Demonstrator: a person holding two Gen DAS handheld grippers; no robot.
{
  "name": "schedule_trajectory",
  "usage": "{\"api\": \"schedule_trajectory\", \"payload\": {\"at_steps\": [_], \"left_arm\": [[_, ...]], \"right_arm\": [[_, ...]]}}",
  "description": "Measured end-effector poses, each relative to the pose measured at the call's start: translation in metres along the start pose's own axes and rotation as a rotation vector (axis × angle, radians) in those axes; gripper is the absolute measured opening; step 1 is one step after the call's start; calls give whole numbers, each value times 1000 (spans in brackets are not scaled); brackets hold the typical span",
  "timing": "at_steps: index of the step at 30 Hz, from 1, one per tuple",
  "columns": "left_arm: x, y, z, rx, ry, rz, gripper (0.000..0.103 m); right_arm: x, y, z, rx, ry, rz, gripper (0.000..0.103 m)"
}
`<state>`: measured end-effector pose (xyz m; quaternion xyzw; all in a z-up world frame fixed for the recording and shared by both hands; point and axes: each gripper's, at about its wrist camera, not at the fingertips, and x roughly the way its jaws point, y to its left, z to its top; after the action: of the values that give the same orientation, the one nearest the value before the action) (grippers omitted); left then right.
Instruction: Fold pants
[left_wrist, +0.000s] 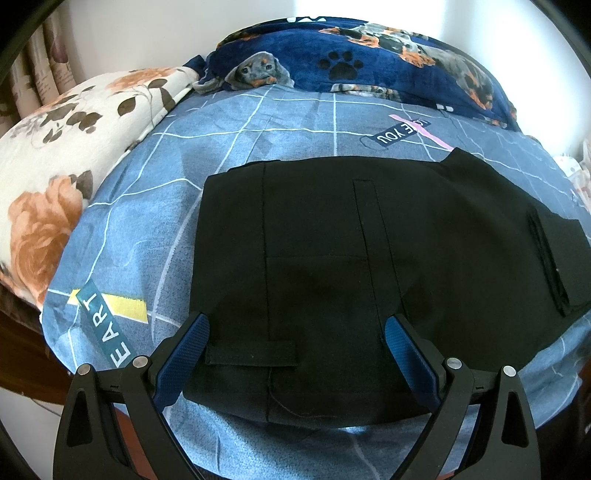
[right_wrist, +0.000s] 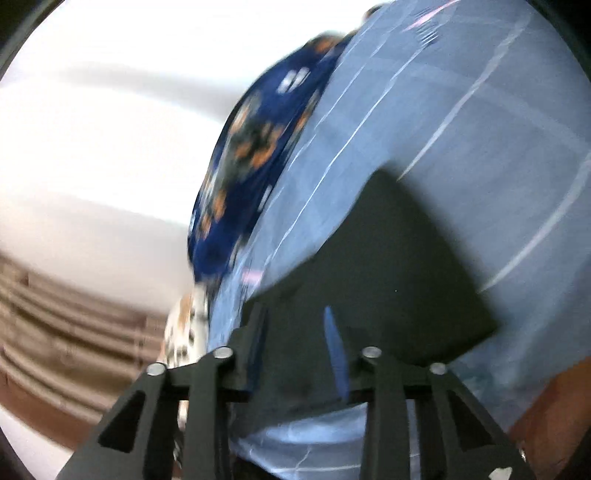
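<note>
Starting at the left edge of the bed (left_wrist: 155, 229), you have a cream floral quilt (left_wrist: 66, 147) bunched along that side, its orange roses and brown leaves spilling onto the blue grid-patterned sheet. Along the far edge lies a navy blanket (left_wrist: 369, 62) printed with puppies and paw marks. The black pants (left_wrist: 332, 240) lie flat on the sheet toward the near edge, already folded into a compact block, with a belt loop and seams facing up and a further folded layer at the right end. Your left gripper (left_wrist: 297, 345) hangs over the near edge of the pants with its blue-padded jaws spread wide, one finger at each side of a stretch of the waistband; the pads stand clear of the cloth and hold nothing. Further right, your right gripper (right_wrist: 295, 350) appears only in a heavily blurred, tilted view: its jaws are drawn fairly close together with a narrow gap left, and dark fabric of the pants (right_wrist: 399, 266) lies in front of and beneath them. Whether the pads actually pinch that fabric you cannot tell from the blur.
</note>
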<state>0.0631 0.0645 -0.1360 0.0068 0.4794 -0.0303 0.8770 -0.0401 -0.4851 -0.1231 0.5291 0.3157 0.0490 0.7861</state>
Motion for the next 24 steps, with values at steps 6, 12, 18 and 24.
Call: {"api": "schedule_trajectory", "payload": {"at_steps": [6,12,18,24], "left_arm": [[-1,3,-1,8,1,10,96],[0,1,-2,9,2,12,96],[1,0,-2,-3,1,1,96],[-1,1,-7,16,5,21,96]], "right_arm": [[-32,-49,19,177,-75,22,24],[-17,-39,23,119,-41,70,24],[13,-55,30,123,43,20,22],[6,-82,26,151,42,-127,0]]}}
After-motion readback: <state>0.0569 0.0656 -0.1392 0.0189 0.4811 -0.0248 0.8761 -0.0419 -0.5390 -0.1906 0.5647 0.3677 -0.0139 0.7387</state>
